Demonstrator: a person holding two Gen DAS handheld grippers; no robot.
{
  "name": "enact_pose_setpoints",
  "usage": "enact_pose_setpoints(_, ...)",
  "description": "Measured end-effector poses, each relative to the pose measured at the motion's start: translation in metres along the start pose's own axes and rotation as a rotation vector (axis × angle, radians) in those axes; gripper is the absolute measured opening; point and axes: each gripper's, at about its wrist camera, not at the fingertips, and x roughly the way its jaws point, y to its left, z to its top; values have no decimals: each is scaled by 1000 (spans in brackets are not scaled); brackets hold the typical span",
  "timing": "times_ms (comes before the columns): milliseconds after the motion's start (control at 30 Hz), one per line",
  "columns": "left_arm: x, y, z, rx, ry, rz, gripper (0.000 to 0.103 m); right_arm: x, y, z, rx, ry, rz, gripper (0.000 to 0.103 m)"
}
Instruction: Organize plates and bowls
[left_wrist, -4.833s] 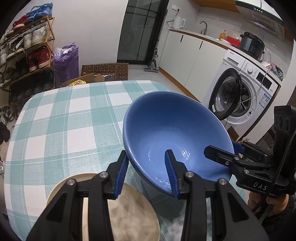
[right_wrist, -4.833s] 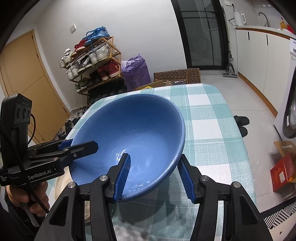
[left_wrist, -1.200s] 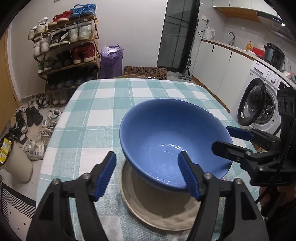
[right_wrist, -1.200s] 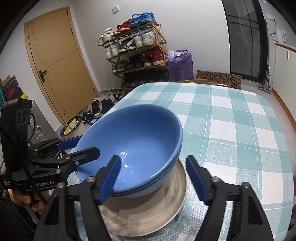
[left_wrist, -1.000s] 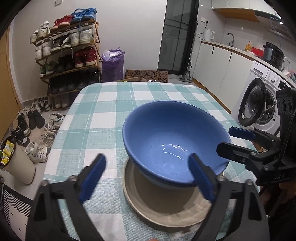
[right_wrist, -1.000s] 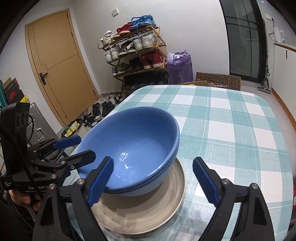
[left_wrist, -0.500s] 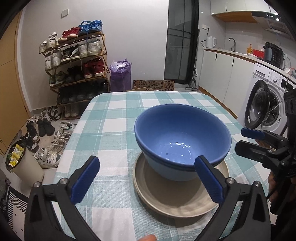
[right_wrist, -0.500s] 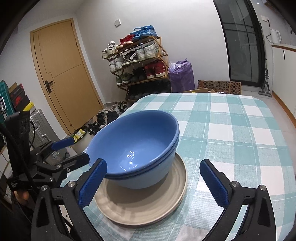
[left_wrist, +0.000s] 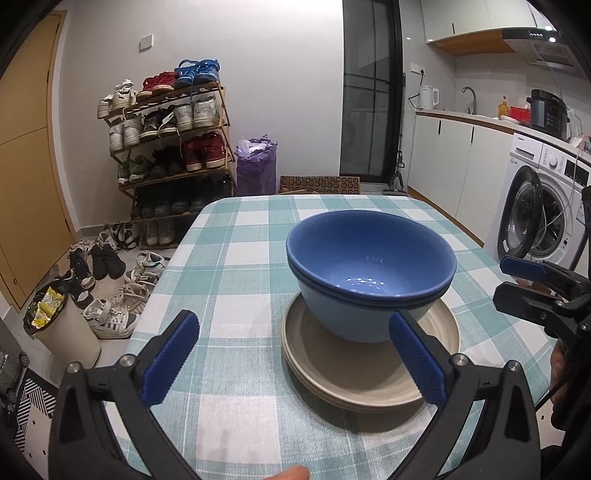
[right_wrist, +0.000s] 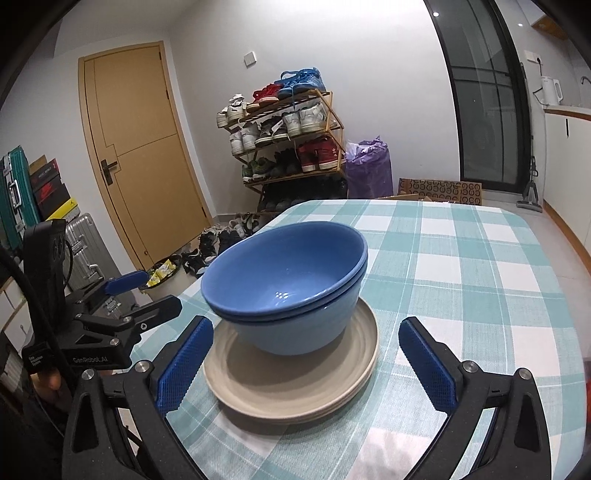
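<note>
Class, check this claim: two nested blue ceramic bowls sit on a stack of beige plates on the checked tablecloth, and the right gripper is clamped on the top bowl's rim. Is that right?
Not quite. The nested blue ceramic bowls do sit on the stacked beige plates on the checked tablecloth, but the right gripper is open, holding nothing. The right wrist view shows its pads clear of the bowls.

"GenRobot.AI" stands on the left gripper (right_wrist: 144, 291).

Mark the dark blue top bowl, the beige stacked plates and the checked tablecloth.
Dark blue top bowl (left_wrist: 369, 258): left wrist view, inner wall.
Beige stacked plates (right_wrist: 295, 384): right wrist view, bare front surface.
Teal-and-white checked tablecloth (right_wrist: 480, 266): right wrist view, bare cloth right of the stack.
</note>
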Motion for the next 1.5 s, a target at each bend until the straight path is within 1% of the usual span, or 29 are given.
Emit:
enact_pose_setpoints(400, -11, 0, -11, -8, -31, -3, 103, -15, 12, -18, -38, -35, -19, 102)
enact_pose_setpoints(600, -15, -1, -15, -4, -30, 15, 103, -22, 15, -25, -51, -49, -28, 102)
enact_pose_setpoints(800, -17, -5, -18, -8, -37, 10, 103, -26, 15, -31, -52, -53, -25, 102)
enact_pose_setpoints(967, -16, -7, -20, -3, -34, -4, 103, -25, 16, -32, -56, -56, -29, 102)
enact_pose_setpoints(1500, -13, 1, -21, -27, -34, -3, 103, -25, 19, -35, -71, -51, -27, 102)
